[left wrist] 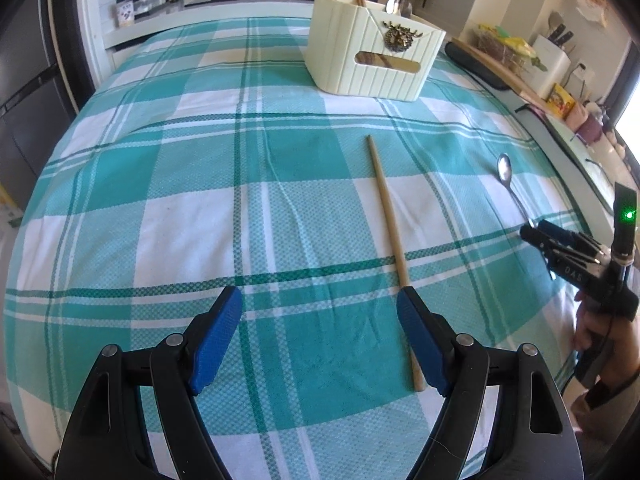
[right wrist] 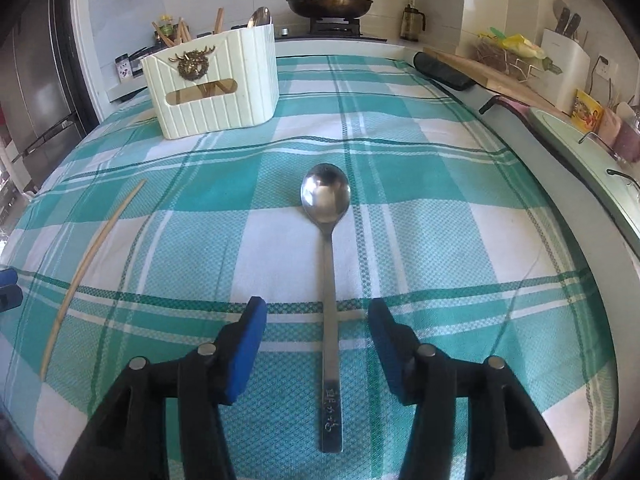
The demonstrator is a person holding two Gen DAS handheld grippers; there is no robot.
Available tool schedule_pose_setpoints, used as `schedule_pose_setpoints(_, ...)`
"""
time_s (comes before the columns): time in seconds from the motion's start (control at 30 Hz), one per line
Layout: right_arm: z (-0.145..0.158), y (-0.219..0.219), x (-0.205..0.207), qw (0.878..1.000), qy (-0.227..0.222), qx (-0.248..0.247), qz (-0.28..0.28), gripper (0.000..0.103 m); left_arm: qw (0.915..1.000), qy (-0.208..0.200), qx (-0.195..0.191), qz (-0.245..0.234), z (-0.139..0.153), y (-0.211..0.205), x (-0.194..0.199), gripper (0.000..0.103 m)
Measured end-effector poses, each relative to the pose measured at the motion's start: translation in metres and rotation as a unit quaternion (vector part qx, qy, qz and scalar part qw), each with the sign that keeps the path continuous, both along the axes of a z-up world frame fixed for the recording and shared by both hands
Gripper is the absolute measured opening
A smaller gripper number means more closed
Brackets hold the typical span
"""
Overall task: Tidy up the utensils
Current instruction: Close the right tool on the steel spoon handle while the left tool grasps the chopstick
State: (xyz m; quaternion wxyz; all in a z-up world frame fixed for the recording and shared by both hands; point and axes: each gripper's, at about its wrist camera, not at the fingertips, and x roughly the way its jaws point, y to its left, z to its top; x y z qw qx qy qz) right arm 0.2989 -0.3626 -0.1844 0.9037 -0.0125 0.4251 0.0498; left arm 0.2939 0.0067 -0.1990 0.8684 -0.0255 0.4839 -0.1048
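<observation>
A wooden chopstick lies on the teal plaid tablecloth. My left gripper is open low over the cloth, and the chopstick's near end lies just inside its right finger. A steel spoon lies on the cloth, its handle between the open fingers of my right gripper. The spoon and right gripper also show in the left wrist view. A cream utensil caddy at the far side holds chopsticks and a spoon; it also shows in the right wrist view. The chopstick lies at the left there.
A stove with a lidded pan stands behind the table. A counter on the right carries a knife block, a cutting board and a dark roll. A sink edge runs along the right. A fridge stands at left.
</observation>
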Motion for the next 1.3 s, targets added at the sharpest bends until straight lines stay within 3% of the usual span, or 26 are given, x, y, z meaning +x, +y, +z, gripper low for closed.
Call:
schedule_pose_setpoints(0.6, -0.006, 0.003, -0.003, 1.0, -0.01, -0.009, 0.006, 0.057, 0.9992, 0.02, 0.019, -0.031, -0.012, -0.036, 0.031, 0.081)
schedule_pose_setpoints(1.3, -0.006, 0.003, -0.003, 1.0, -0.01, -0.011, 0.006, 0.057, 0.9966, -0.003, 0.074, -0.036, -0.009, -0.067, 0.066, 0.081)
